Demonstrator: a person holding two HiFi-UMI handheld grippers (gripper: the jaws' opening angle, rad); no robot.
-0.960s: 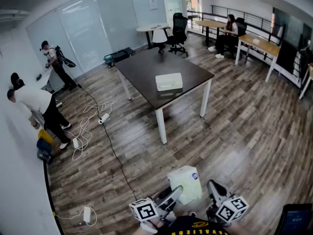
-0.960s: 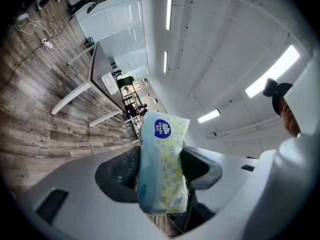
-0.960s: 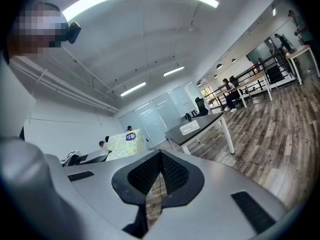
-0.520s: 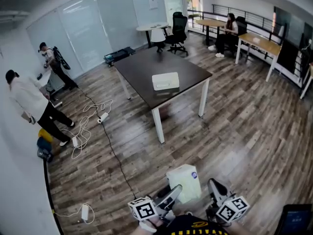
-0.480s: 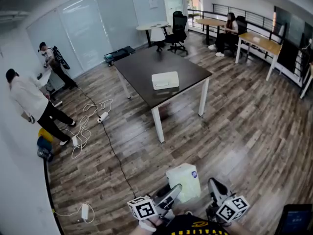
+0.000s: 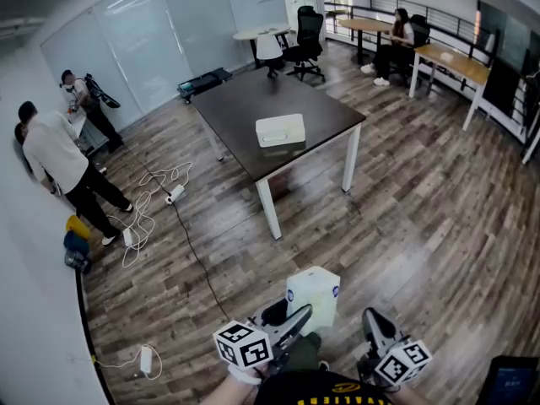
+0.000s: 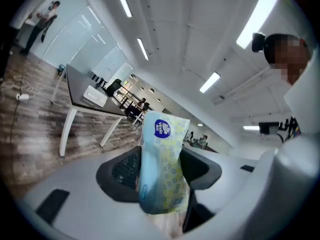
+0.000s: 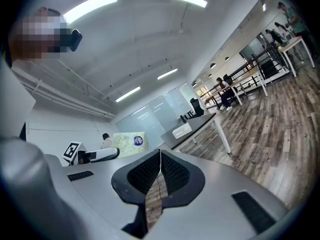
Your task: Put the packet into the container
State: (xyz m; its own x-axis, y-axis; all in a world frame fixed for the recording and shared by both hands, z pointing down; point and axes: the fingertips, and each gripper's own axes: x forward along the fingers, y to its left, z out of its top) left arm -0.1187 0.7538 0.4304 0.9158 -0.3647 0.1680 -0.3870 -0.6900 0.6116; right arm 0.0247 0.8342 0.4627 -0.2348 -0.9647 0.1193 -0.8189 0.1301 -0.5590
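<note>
A pale tissue packet [image 6: 314, 294] with a blue round logo is pinched upright in my left gripper [image 6: 301, 315], low in the head view above the wooden floor. In the left gripper view the packet [image 7: 162, 169] fills the gap between the black pads, and the left gripper [image 7: 161, 173] is shut on it. To its right my right gripper [image 6: 369, 319] hangs shut and holds nothing; its pads [image 8: 172, 171] meet. A white container [image 6: 280, 130] lies on the dark table [image 6: 245, 99] well ahead, and shows small in both gripper views as the container [image 7: 95, 95] and container [image 8: 181, 130].
Two people [image 6: 55, 154] stand at the left wall, with cables [image 6: 156, 197] trailing across the floor towards me. A white adapter [image 6: 145, 359] lies at lower left. Office chairs [image 6: 306, 28], wooden desks [image 6: 451, 62] and a seated person [image 6: 401, 32] fill the back right.
The head view has shifted, so the table and container sit slightly further left and up. The packet and left gripper stand a little higher in frame. A person at the left wall has straightened up.
</note>
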